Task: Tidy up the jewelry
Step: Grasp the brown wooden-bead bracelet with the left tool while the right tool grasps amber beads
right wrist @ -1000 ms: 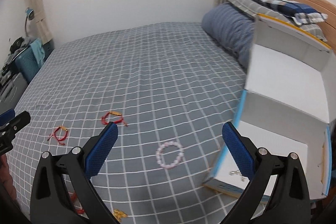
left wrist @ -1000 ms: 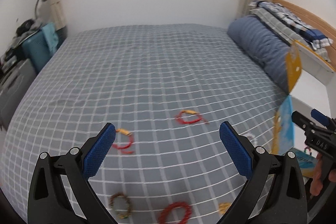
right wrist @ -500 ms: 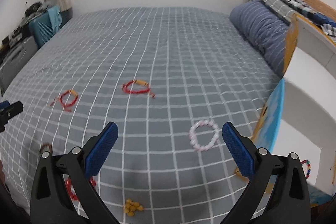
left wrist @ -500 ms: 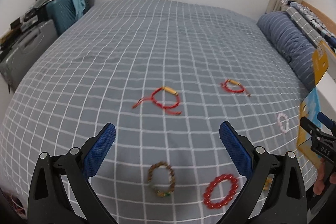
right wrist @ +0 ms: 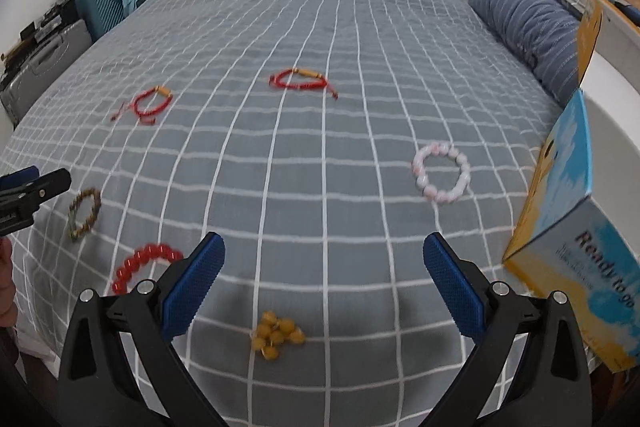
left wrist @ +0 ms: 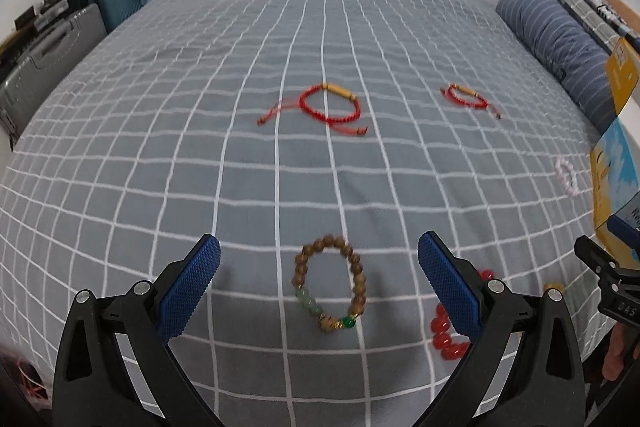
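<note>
1. Grey bedding with a white grid (left wrist: pixel 280 39) is spread over the whole bed, and the jewelry is laid out on it.
2. Nearest in the left wrist view, the left gripper (left wrist: pixel 319 281) is held wide apart and empty above the cover; a brown wooden-bead bracelet (left wrist: pixel 329 287) with green beads is framed between its blue pads, untouched.
3. Just right of it, a red bead bracelet (left wrist: pixel 446 337) is partly hidden behind the right-hand finger.
4. Nearest in the right wrist view, the right gripper (right wrist: pixel 323 281) is likewise spread wide and empty, with a small heap of yellow beads (right wrist: pixel 277 335) lying between its fingers, slightly nearer the left one.
5. At that view's right edge, an open blue-and-yellow cardboard box (right wrist: pixel 568 227) is seen standing on the bed.
6. Somewhat farther out, beside the box, a pale pink bead bracelet (right wrist: pixel 442 173) is laid flat.
7. Farther still, two red cord bracelets with gold tubes are seen well apart: one to the left (right wrist: pixel 150 103), one nearer the middle (right wrist: pixel 302 79).
8. Beyond, a blue striped pillow (right wrist: pixel 524 23) is set at the right, and suitcases (left wrist: pixel 60 43) are stacked beside the bed at the left.
</note>
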Action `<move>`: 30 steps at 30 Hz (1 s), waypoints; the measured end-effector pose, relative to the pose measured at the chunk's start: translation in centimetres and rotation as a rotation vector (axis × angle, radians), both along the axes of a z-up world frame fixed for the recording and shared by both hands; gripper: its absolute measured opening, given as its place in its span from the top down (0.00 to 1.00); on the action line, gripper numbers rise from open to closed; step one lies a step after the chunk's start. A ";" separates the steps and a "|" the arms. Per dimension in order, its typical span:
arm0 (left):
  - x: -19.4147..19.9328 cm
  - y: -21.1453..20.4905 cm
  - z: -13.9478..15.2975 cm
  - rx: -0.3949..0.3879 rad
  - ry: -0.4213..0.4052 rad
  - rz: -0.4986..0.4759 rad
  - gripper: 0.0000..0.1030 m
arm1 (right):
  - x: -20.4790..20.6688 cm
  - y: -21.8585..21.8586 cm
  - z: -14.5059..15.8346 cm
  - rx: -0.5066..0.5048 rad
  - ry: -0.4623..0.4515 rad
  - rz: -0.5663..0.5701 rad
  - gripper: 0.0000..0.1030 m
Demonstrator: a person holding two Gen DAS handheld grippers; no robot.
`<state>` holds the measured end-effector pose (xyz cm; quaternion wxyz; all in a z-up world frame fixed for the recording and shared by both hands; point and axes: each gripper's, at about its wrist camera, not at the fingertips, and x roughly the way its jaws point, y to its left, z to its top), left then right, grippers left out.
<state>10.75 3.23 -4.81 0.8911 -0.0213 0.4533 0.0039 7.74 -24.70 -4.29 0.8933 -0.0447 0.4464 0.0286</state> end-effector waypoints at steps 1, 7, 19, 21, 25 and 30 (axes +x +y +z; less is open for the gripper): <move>-0.1 0.1 -0.3 -0.001 0.000 0.000 0.05 | -0.3 0.0 -0.4 0.001 0.011 0.007 0.07; -0.8 0.3 -2.1 -0.006 0.010 0.000 0.05 | -1.5 -0.2 -2.3 0.001 0.052 0.029 0.07; -0.7 -0.5 -4.7 0.009 0.036 -0.012 0.05 | -2.7 0.8 -4.5 0.037 0.122 0.097 0.30; -0.6 -0.5 -4.9 0.016 0.036 -0.010 0.05 | -2.7 0.8 -4.7 0.040 0.127 0.097 0.34; -0.5 -0.6 -5.0 0.025 0.044 -0.012 0.13 | -2.8 0.8 -4.6 0.037 0.127 0.100 0.47; -0.6 -0.4 -4.9 0.009 0.050 -0.017 0.31 | -2.8 0.8 -4.6 0.015 0.129 0.108 0.62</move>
